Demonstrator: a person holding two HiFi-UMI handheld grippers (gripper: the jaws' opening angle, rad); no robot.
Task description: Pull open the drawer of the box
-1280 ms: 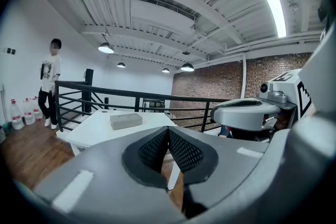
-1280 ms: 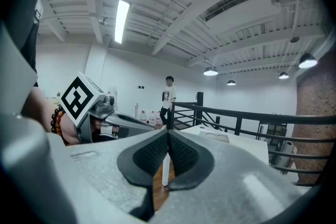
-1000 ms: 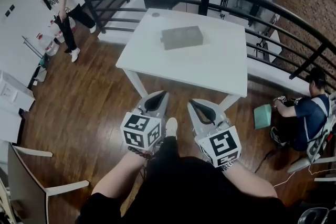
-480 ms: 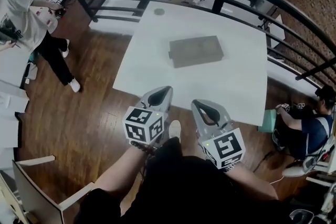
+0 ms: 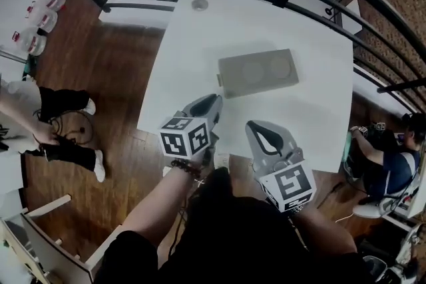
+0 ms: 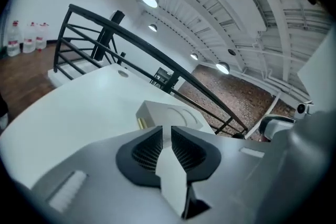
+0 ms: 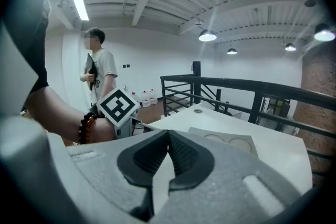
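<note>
Here we note: table (image 5: 200, 56) fills upper centre of frame. Box (image 5: 257, 74) lies flat mid-table. Below box, at near table edge: left gripper (image 5: 213, 99), jaws barely apart, empty; right gripper (image 5: 253, 125), jaw tips touching, empty.

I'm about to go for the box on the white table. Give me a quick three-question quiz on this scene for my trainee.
1. True or false: the left gripper is clamped on the box.
2. Where does the box lie? A. around the middle of the table; B. hanging over the table's near edge; C. on the wooden floor.
3. Fill in: the top of the box shows ___ circles.

Key: 1 false, as the left gripper is short of the box with nothing between its jaws; 2 A; 3 two.
</note>
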